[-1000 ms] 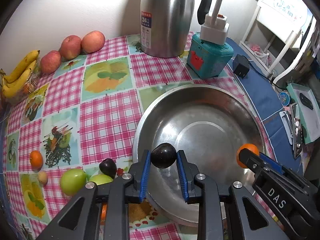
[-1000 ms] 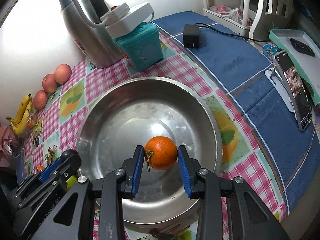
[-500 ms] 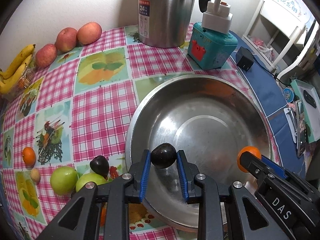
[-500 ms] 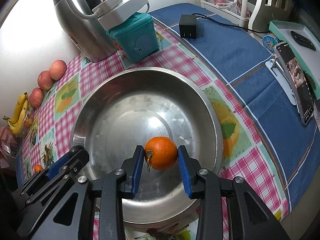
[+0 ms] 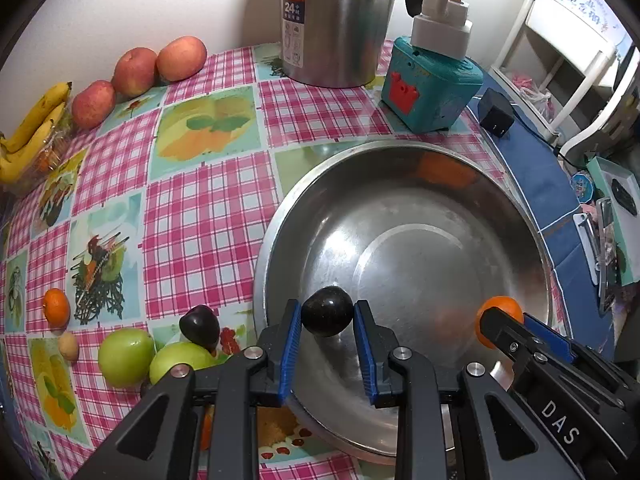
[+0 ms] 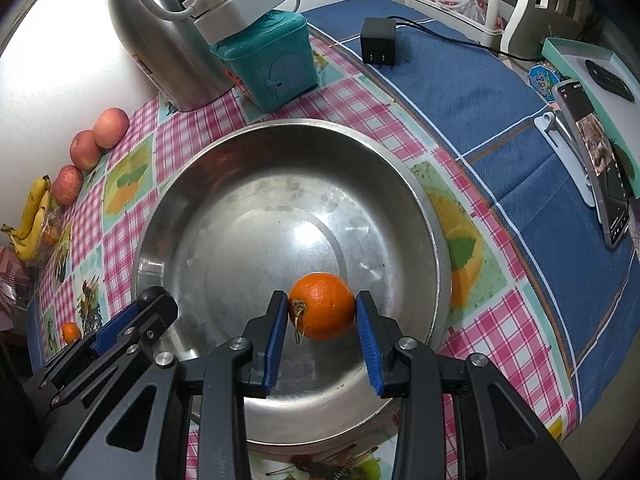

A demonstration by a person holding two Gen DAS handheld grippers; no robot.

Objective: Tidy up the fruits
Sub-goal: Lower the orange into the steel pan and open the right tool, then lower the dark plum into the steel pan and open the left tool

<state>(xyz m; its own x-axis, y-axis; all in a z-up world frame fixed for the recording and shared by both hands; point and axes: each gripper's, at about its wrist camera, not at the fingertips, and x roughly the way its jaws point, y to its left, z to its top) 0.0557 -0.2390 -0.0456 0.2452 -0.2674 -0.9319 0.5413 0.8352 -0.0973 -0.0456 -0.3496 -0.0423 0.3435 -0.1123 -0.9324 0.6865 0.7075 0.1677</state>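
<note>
Two grippers, both loaded, both over the steel bowl (image 5: 404, 184).

Left wrist view: left gripper (image 5: 327, 322) clamps a dark plum (image 5: 327, 311) between its blue pads, held above the bowl's near-left side. Right gripper (image 5: 516, 330) pokes in at lower right with an orange (image 5: 500, 312) partly hidden behind its tip. On the checked tablecloth (image 5: 192, 216) left of the bowl: second plum (image 5: 199, 326) just beside two green apples (image 5: 126, 356), a small tangerine (image 5: 56, 306) and a little pale fruit (image 5: 68, 346) further left. Three red apples (image 5: 134, 66) and bananas (image 5: 32, 120) along the wall. Steel thermos (image 5: 336, 20) and teal box (image 5: 430, 92) behind the bowl.

Right wrist view: right gripper (image 6: 322, 312) grips the orange, stem pointing to the left pad, over the near part of the bowl. Left gripper's tip (image 6: 132, 322) shows at lower left, plum barely visible. Black charger (image 6: 378, 46) and phone on a stand (image 6: 596, 160) sit on the blue cloth (image 6: 480, 92) to the right.
</note>
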